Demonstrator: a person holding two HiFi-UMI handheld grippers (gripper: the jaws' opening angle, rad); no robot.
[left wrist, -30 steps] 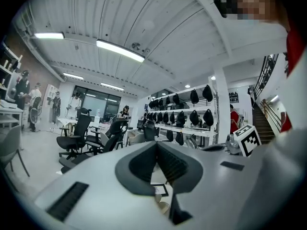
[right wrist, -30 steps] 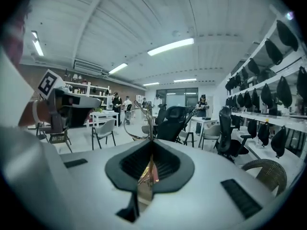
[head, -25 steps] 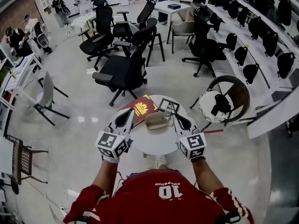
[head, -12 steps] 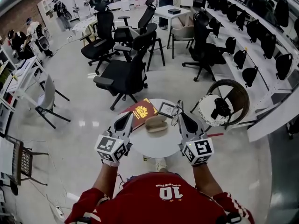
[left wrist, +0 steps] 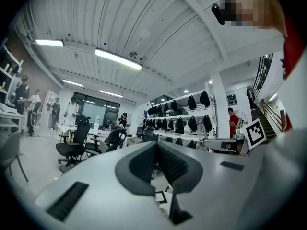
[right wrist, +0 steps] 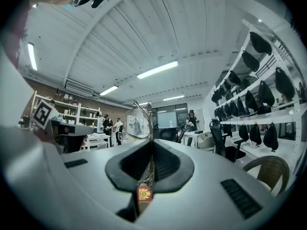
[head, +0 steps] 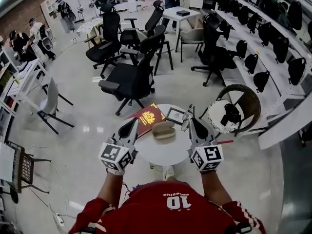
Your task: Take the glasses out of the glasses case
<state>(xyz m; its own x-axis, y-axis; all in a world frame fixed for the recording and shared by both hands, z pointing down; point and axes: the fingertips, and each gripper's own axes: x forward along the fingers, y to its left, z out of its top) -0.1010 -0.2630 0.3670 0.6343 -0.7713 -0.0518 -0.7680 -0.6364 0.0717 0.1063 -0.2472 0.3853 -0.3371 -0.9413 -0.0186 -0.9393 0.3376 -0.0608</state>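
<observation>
Wire-rimmed glasses (right wrist: pixel 138 123) pinched in right gripper (right wrist: pixel 152 145), tan oval glasses case (head: pixel 163 129) lying on white table (head: pixel 157 151)

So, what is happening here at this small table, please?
A person in a red shirt works at a small round table with tongs in each hand. The right tongs are shut on the glasses and hold them clear of the table, already out of the tan glasses case, which lies beside a red booklet. The left tongs are shut and empty, near the table's left edge.
</observation>
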